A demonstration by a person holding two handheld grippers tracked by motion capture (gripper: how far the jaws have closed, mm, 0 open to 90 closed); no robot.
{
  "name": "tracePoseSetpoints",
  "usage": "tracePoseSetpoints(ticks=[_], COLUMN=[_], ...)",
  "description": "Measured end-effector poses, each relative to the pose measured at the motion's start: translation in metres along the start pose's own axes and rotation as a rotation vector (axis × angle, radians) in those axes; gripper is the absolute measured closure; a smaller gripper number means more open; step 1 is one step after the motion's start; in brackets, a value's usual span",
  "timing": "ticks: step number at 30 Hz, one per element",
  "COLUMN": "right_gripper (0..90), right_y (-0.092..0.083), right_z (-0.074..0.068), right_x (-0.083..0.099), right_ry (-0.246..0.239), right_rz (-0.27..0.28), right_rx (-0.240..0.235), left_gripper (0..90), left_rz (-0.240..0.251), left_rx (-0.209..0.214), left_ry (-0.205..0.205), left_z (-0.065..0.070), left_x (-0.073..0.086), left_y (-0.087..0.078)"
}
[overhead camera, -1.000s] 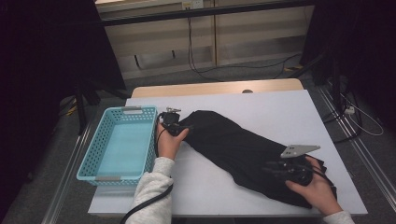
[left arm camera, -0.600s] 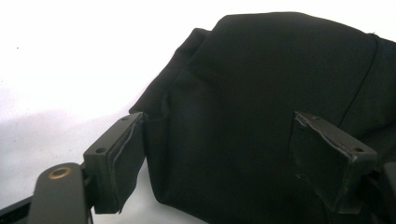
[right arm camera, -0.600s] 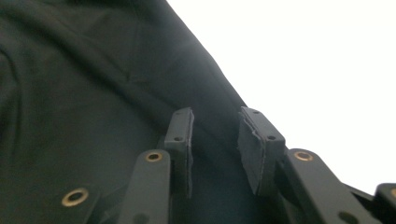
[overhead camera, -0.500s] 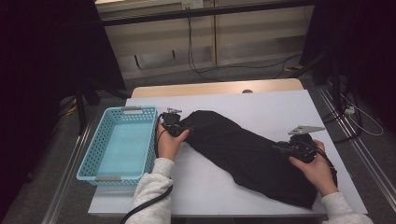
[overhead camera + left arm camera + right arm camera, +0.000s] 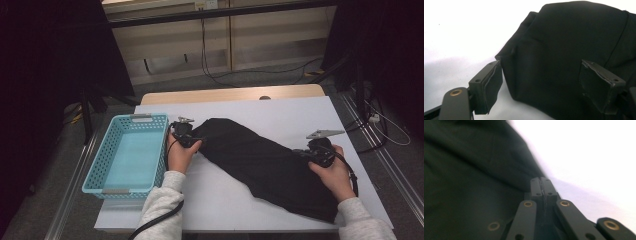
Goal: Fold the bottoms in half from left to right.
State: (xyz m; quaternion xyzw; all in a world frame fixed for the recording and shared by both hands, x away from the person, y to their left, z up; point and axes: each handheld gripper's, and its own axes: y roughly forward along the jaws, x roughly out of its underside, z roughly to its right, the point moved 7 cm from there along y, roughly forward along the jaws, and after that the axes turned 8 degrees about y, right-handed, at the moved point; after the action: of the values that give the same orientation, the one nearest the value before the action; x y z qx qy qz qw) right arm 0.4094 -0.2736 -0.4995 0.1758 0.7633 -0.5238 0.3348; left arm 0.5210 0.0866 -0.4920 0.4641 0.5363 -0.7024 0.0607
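A black cloth (image 5: 260, 160) lies slantwise across the white table (image 5: 280, 112). My left gripper (image 5: 195, 136) sits at the cloth's upper left end. Its jaws stand open in the left gripper view, one pad (image 5: 490, 82) just off the cloth (image 5: 564, 37) and the other pad (image 5: 599, 85) over it; the gripper (image 5: 541, 72) is not pinching. My right gripper (image 5: 301, 151) rests at the cloth's right edge. Its jaws have just been closing and now meet flat in the right gripper view, the gripper's (image 5: 540, 180) tips at the fabric's (image 5: 469, 170) border, with no fabric seen between them.
A light blue plastic basket (image 5: 95, 170) stands at the table's left side, close beside my left hand. A wooden desk edge (image 5: 235, 94) runs behind the white top. Cables lie on the floor beyond and at the right.
My right hand has moved from the cloth's near right corner farther up along its right edge. The left hand and the cloth's left end have stayed put.
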Motion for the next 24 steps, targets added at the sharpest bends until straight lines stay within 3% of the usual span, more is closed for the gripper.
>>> tracePoseSetpoints(ticks=[5,6,9,10,12,16,18,20,24], right_gripper=[83.8,76.5,72.1,65.1,63.5,64.3,64.5,66.3,75.6], right_y=[0.003,0.003,0.001,-0.001,-0.006,-0.007,-0.004,0.011,0.023], right_z=[0.005,0.003,0.001,0.002,0.005,0.006,0.005,0.003,-0.002], right_x=[0.002,0.001,-0.001,-0.002,-0.005,-0.012,-0.012,-0.012,-0.009], right_ry=[-0.005,-0.013,-0.022,-0.028,-0.02,0.005,0.001,-0.028,-0.042], right_rz=[-0.01,-0.007,0.003,0.007,0.026,0.059,0.052,0.017,-0.007], right_rx=[0.024,0.013,0.011,0.027,0.034,0.014,0.005,0.03,0.021], left_gripper=[19.9,19.9,19.8,19.8,19.8,19.8,19.8,19.8,19.8], left_rz=[-0.005,0.003,0.0,0.004,0.0,-0.001,-0.005,-0.007,-0.004], left_rx=[-0.003,-0.003,-0.005,-0.008,-0.001,-0.001,-0.001,-0.003,-0.005], left_ry=[-0.001,-0.007,-0.007,-0.009,-0.018,-0.015,-0.01,-0.008,-0.009], left_z=[-0.002,-0.003,-0.005,-0.006,-0.007,-0.006,-0.006,-0.005,-0.005], left_x=[0.002,0.002,0.003,0.003,0.004,0.004,0.004,0.005,0.005], left_y=[0.0,-0.001,-0.002,-0.001,-0.001,0.0,0.0,-0.001,-0.001])
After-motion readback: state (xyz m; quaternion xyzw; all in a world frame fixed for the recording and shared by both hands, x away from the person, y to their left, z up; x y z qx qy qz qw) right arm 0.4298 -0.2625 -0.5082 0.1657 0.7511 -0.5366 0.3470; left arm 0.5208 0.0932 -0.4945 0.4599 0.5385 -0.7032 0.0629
